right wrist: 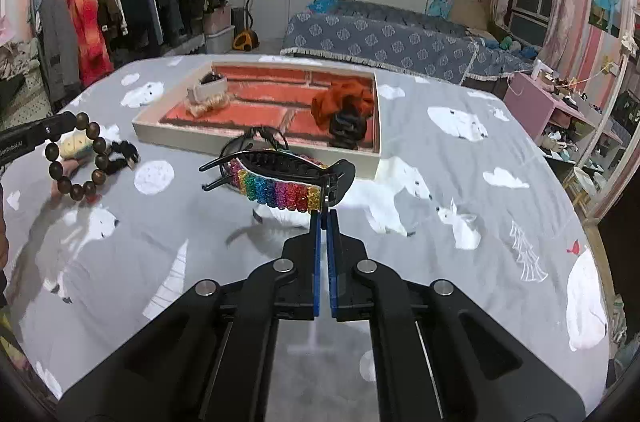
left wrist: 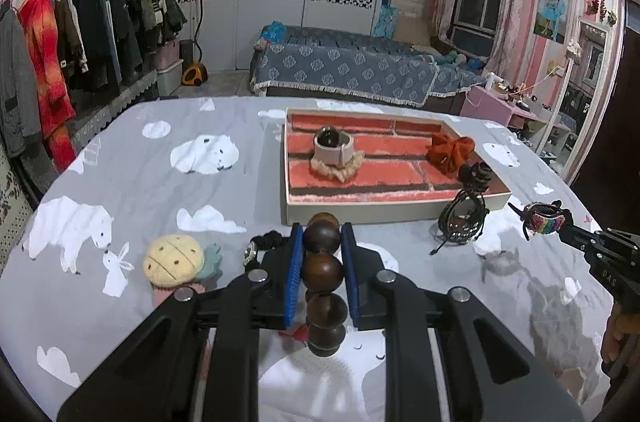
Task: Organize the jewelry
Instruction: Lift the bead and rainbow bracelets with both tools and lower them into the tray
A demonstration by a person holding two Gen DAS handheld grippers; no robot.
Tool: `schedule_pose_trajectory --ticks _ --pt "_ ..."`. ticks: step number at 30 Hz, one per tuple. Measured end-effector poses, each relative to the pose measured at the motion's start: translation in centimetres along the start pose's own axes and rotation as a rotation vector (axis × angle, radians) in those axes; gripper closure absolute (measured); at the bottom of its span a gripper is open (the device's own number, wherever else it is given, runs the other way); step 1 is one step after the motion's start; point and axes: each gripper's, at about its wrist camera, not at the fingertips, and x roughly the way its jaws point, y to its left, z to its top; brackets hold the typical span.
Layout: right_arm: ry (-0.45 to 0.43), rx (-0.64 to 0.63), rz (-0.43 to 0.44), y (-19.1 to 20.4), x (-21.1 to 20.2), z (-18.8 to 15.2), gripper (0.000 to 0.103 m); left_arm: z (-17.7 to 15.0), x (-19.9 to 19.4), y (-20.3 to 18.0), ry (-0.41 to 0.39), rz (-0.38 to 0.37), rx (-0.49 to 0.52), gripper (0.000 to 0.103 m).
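Both claws loaded above the bed
Left claw (left wrist: 322, 264) pinches the wooden bead bracelet (left wrist: 324, 286) at lower centre; right claw (right wrist: 323, 222) clamps the rainbow hair clip (right wrist: 280, 182) mid-frame.

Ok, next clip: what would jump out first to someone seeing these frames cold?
Both grippers are loaded in mid-air over the bed: the left gripper clamps a wooden bead bracelet, and the right gripper pinches a rainbow hair claw. Beyond them lies the brick-lined tray, with a watch at its left and an orange scrunchie at its right.
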Motion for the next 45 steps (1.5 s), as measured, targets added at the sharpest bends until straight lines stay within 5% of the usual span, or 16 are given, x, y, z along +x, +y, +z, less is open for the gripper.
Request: schedule_pose_trajectory --ticks 12,28,34,40,45 --pt "-0.063 0.016 0.009 -0.4 0.1 4.1 0.099 4.8 0.5 -0.9 -0.059 0.002 0.045 0.083" --pt "-0.127 0.048 0.012 -1.3 4.6 12.5 0.099 9.8 6.3 -1.6 -0.087 0.021 0.086 0.083" --pt "-0.104 0.058 -0.005 -1.7 7.6 14.9 0.099 11.2 9.5 -1.1 -0.061 0.041 0.087 0.083" --pt "-0.057 0.057 0.008 -2.0 11.2 17.0 0.099 13.4 14.2 -0.3 -0.008 -0.037 0.059 0.083" --pt "0.012 0.056 0.005 -1.8 16.2 18.1 0.099 14.4 17.9 -0.5 0.019 -0.005 0.085 0.083"
